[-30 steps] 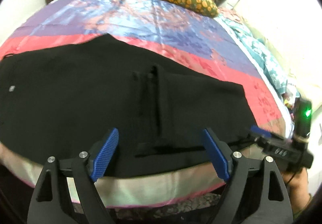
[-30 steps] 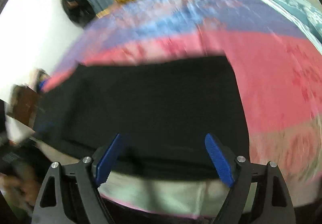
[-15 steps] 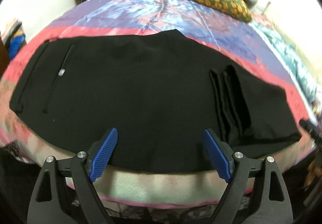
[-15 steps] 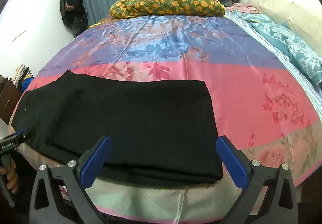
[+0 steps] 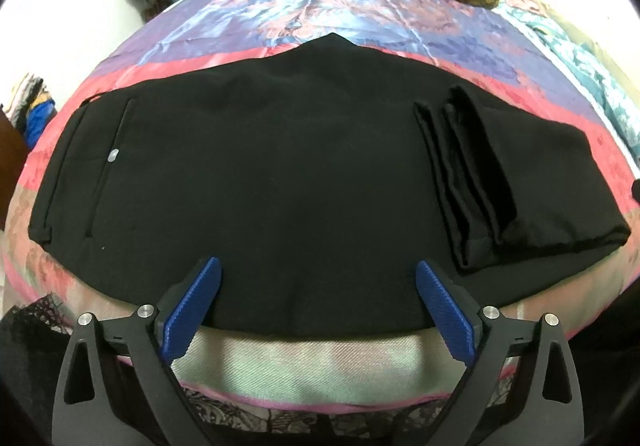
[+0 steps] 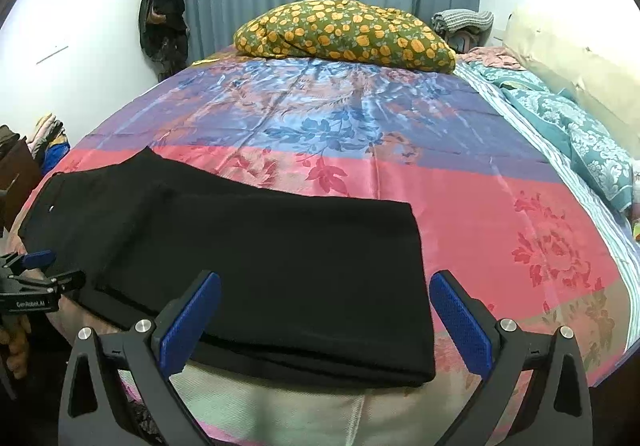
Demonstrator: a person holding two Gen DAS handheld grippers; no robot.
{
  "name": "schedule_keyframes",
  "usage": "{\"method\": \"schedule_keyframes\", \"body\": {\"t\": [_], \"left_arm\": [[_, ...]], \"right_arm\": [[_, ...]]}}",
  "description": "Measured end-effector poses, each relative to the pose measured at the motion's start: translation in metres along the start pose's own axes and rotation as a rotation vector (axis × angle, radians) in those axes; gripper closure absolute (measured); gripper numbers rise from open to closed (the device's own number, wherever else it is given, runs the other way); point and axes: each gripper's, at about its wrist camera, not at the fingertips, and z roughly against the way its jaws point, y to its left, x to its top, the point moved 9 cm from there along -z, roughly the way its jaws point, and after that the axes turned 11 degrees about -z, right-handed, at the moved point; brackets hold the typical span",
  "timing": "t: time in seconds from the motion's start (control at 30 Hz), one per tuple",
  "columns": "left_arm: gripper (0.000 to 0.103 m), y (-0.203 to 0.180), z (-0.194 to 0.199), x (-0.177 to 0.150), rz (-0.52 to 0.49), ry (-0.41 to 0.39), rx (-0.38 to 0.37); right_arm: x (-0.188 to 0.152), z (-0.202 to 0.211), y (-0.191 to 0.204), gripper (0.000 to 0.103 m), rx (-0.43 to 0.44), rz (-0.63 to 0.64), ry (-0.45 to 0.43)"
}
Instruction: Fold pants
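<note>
Black pants (image 5: 280, 173) lie folded lengthwise across the near edge of the bed, waistband (image 5: 60, 165) at the left, leg ends doubled back in a layered fold (image 5: 472, 165) at the right. My left gripper (image 5: 318, 266) hovers over the near edge of the pants' middle, its jaws opening, the blue pads clear of the cloth. My right gripper (image 6: 326, 278) stands open above the folded right end of the pants (image 6: 280, 266), gripping nothing. The left gripper (image 6: 32, 278) also shows at the left edge of the right wrist view, in a hand.
The bed carries a shiny floral cover (image 6: 360, 133) in pink and blue bands. A green pillow with orange flowers (image 6: 344, 33) lies at the head, a teal blanket (image 6: 580, 133) along the right side. Dark clothes (image 6: 164, 5) hang on the left wall.
The left view has swung left from the leg-end fold toward the waistband. The right gripper's jaws have spread wider and it has lifted back from the cloth; its view is sharp again.
</note>
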Motion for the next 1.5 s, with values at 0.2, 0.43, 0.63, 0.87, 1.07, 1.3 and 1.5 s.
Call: {"method": "schedule_keyframes", "body": {"t": [0.2,0.43,0.63,0.87,1.07,1.3,1.5], "left_arm": [[0.001,-0.001,-0.002,-0.002,-0.015,0.009,0.011],[0.001,-0.002,-0.003,-0.004,-0.025,0.008,0.019],[0.002,0.021,0.017,0.003,0.099,-0.005,-0.067],[0.002,0.185,0.032,0.018,0.361,-0.019,0.027],[0.002,0.274,-0.024,-0.009,0.515,0.167,-0.044],[0.006,0.239,-0.055,-0.012,0.483,0.168,-0.206],[0.079,0.245,-0.034,0.000,0.539,0.161,-0.226]], "right_arm": [[-0.002,-0.005,-0.009,0.000,0.008,-0.057,0.031],[-0.010,-0.013,-0.002,0.000,0.012,-0.030,0.071],[-0.016,-0.018,0.004,0.000,0.024,-0.010,0.101],[-0.016,-0.016,0.001,0.000,0.031,-0.009,0.102],[-0.020,-0.021,0.002,0.000,0.027,-0.011,0.125],[-0.027,-0.028,0.007,0.000,0.013,0.006,0.157],[-0.022,-0.032,0.011,0.000,0.018,0.013,0.150]]}}
